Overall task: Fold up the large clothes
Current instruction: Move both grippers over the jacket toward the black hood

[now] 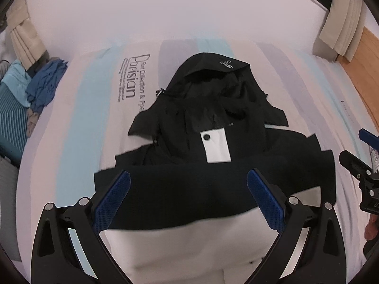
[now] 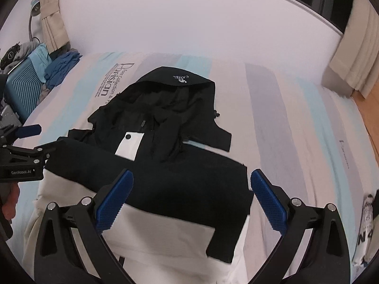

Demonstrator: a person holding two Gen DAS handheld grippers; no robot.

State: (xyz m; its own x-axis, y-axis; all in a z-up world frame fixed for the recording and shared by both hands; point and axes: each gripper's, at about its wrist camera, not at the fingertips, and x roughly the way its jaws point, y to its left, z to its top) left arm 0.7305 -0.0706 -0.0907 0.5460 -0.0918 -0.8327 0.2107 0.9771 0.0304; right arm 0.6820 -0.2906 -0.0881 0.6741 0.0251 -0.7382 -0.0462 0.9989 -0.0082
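A black and white hooded jacket (image 1: pixel 201 161) lies on the bed, hood at the far end, black sleeves folded across its middle, white lower part nearest me. It also shows in the right wrist view (image 2: pixel 170 156). My left gripper (image 1: pixel 188 187) is open and empty, hovering over the folded sleeve band; it also appears at the left edge of the right wrist view (image 2: pixel 35 137). My right gripper (image 2: pixel 191 184) is open and empty above the jacket's right side; it shows at the right edge of the left wrist view (image 1: pixel 355 151).
The bed has a striped pastel cover (image 1: pixel 83 123) with printed lettering. Blue clothes (image 1: pixel 45 82) and a teal suitcase (image 2: pixel 21 94) sit at the far left. Curtains (image 2: pixel 355 54) and wooden floor (image 2: pixel 364 108) are at the right. Another garment (image 2: pixel 367 224) lies at the right edge.
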